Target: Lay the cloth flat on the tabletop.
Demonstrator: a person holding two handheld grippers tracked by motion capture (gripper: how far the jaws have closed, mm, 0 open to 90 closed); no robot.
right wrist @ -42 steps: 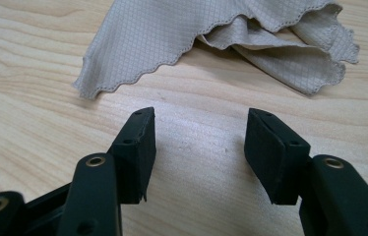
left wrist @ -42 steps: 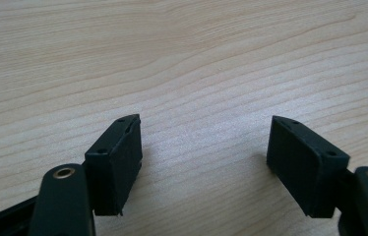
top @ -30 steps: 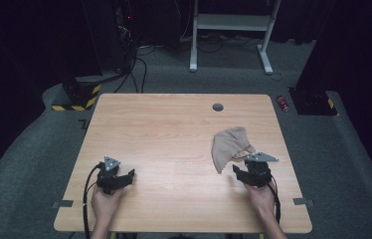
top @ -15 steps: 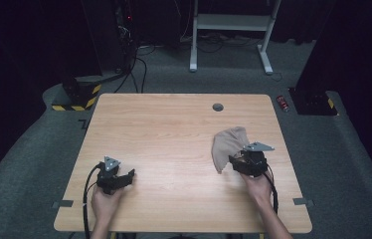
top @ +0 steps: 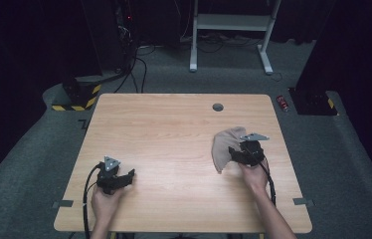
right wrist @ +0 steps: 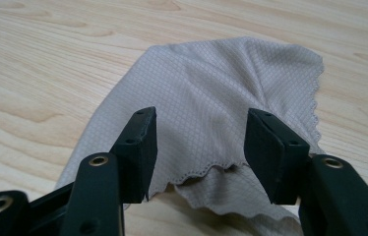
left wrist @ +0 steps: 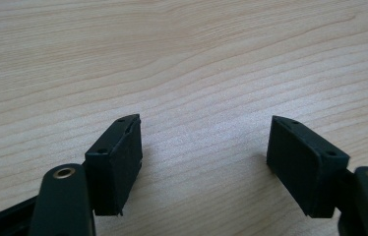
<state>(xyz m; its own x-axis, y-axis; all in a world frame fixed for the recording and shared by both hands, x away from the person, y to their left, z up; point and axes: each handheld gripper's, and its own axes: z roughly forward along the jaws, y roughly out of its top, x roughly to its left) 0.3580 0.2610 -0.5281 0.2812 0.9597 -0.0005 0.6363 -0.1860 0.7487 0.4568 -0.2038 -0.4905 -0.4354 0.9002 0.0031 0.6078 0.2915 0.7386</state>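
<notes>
Two grippers work over one wooden surface point(top: 174, 139), and one cloth point(top: 224, 147) lies on it; going from the left, the left gripper point(top: 124, 178) sits low near the front left corner, held in the person's left hand point(top: 105, 203), with a black cable trailing back from it; in the left gripper view its two fingers point(left wrist: 118, 157) stand wide apart with bare wood grain between them, holding nothing.

Toward the middle the surface is plain wood; at its far edge there is one small round dark hole point(top: 218, 107).

On the right half lies the beige cloth, crumpled and partly folded over itself, with a scalloped hem; the right gripper point(top: 233, 153) is right at its near right edge, held in the person's right hand point(top: 253, 175), with one grey three-cornered plate point(top: 253, 136) on top; in the right gripper view point(right wrist: 199, 147) the two fingers point(right wrist: 138, 147) are parted, one on each side of the folded hem, and the cloth fills the gap between them; the fingers are not pressed together on it.

Off the surface, on the grey carpet point(top: 323, 149), one small red can point(top: 283, 103) lies just past the far right corner; one yellow-and-black striped base point(top: 77, 94) stands off the far left corner; a white frame point(top: 233, 22) stands farther back.
</notes>
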